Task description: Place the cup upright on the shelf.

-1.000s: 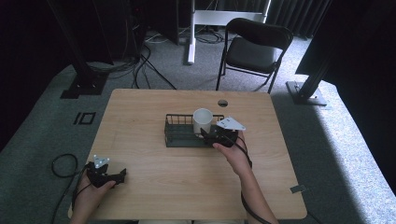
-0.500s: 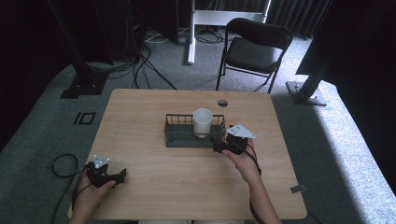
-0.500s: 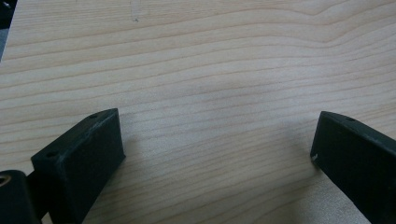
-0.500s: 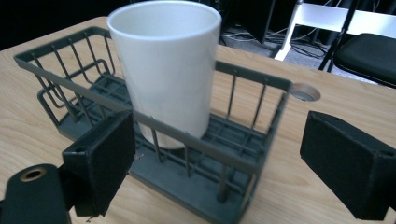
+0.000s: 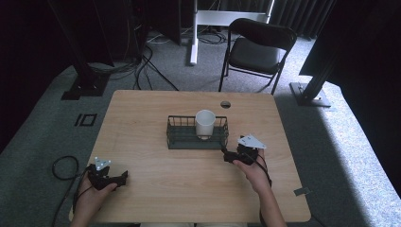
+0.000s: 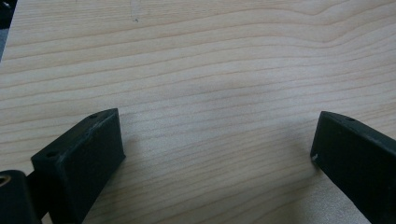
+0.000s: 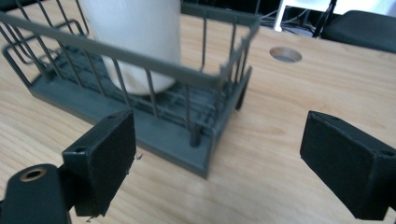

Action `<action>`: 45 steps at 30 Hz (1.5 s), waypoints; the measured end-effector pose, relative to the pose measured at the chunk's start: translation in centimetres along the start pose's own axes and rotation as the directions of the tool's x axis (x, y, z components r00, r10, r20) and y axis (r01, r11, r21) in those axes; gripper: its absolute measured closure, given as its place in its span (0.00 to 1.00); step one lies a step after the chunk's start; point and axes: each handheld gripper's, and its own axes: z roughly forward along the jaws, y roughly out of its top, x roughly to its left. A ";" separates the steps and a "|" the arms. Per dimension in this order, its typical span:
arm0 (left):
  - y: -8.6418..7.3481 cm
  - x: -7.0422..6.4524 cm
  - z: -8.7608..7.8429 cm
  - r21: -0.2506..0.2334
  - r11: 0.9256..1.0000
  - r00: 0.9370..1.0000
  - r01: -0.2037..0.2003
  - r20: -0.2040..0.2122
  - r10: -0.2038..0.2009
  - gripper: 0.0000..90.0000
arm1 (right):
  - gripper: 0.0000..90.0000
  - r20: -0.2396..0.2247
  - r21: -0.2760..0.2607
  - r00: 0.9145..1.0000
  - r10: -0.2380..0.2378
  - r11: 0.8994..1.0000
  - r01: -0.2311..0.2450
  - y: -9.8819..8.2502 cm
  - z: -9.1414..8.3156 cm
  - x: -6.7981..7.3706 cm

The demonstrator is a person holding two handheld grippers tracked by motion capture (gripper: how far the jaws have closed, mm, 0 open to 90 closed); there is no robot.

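withdrawn from the cup [image 5: 205, 124], right hand-held gripper [image 5: 229, 156] gapes empty — its view shows basket [image 7: 187, 140] wires.

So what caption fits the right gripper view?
Open right tool facing a white cup standing in a grey wire basket.

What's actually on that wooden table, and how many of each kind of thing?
White cup: 1, standing in the basket
Dark wire basket: 1
Hand-held grippers: 2, the left gripper and the right gripper, both with jaws apart and nothing between them
Total: 4
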 end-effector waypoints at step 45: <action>0.0 0.0 0.0 0.000 1.000 1.000 0.000 0.000 0.000 0.03 | 0.11 0.172 0.202 0.981 0.092 0.971 -0.126 -5.9 -1.8 -5.7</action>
